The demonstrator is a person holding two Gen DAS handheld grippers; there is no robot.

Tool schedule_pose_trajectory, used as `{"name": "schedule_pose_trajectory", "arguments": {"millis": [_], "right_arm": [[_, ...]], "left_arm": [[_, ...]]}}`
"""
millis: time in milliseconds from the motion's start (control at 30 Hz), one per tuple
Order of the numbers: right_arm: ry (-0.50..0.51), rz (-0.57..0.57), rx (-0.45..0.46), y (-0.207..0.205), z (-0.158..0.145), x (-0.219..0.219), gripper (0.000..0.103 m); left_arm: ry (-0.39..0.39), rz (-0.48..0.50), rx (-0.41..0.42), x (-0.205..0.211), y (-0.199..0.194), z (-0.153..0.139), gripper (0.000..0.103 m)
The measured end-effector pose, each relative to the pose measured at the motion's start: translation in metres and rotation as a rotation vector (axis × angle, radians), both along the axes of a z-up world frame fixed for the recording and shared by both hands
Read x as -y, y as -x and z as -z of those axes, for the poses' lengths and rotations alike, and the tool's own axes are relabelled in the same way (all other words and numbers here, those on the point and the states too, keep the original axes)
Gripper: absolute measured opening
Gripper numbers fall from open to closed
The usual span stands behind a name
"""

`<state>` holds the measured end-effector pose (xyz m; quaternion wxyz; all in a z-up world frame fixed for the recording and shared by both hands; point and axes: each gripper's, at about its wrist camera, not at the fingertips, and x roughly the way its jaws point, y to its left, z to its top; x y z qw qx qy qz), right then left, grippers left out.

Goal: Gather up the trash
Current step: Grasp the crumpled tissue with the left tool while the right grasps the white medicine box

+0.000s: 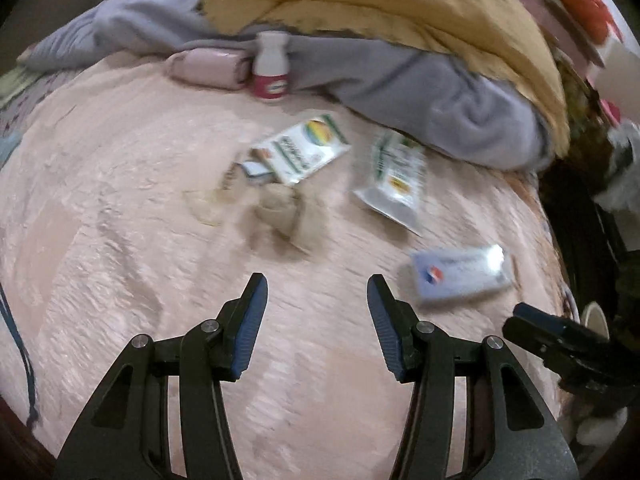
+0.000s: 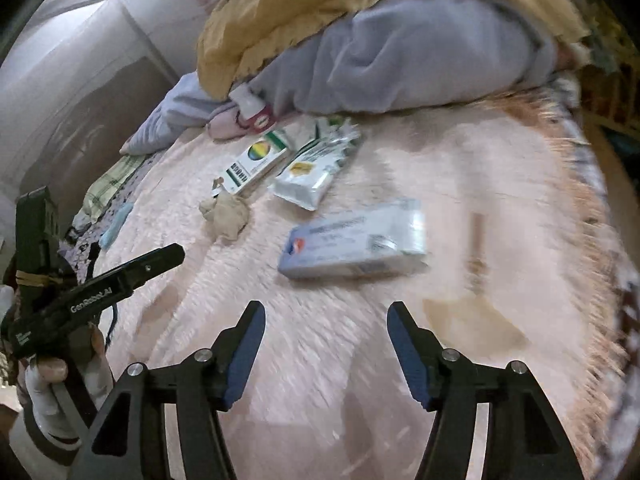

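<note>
Both the left gripper point(image 1: 317, 290) and right gripper point(image 2: 326, 318) stand apart, empty. The blue-white box point(image 2: 354, 240) lies near the bed point(image 2: 500, 160) edge; straddle its narrow sides squarely before closing.

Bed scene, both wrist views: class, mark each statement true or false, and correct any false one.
1. Both tongs, left and right, are empty. True.
2. The crumpled tissue lies beside the rainbow-logo box. True.
3. The white bottle has a green label. False: the label is red.
4. The pale blue box is gripped by the right tongs. False: it lies loose on the pink blanket.
</note>
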<state>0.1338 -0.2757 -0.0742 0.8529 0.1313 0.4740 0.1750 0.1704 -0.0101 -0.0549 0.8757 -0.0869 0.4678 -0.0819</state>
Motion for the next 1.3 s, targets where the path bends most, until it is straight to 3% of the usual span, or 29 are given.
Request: {"name": "schedule_pose_trajectory", "arguments": {"millis": [167, 367, 467, 633, 700, 800, 1067, 1300], "right_arm": [[0.011, 0.053, -0.061, -0.052, 0.021, -0.013, 0.065], [0.069, 0.088, -0.059, -0.095, 0.028, -0.026, 0.072], [0.122, 0.094, -0.037, -0.11, 0.028, -0.04, 0.079], [0.281, 0.079, 0.001, -0.119, 0.04, -0.068, 0.079], [0.303, 0.059, 0.033, -0.115, 0.038, -0.07, 0.065], [0.299, 0.018, 0.032, -0.103, 0.031, -0.059, 0.055], [0.152, -0.17, -0.06, -0.032, 0.02, -0.03, 0.054], [0.202, -0.166, -0.072, 0.013, 0.028, -0.024, 0.055]], "left_arm": [[0.034, -0.043, -0.015, -0.017, -0.025, 0.007, 0.05], [0.063, -0.068, -0.026, -0.017, -0.059, 0.016, 0.05], [0.055, -0.076, -0.036, -0.01, -0.073, 0.022, 0.05], [0.019, -0.084, -0.06, 0.002, -0.092, 0.038, 0.05], [0.031, -0.07, -0.069, 0.005, -0.096, 0.045, 0.049], [0.08, -0.033, -0.078, 0.004, -0.094, 0.049, 0.022], [0.113, 0.052, -0.068, 0.0, -0.048, 0.032, 0.019], [0.088, 0.122, -0.048, 0.015, 0.005, 0.013, 0.019]]}}
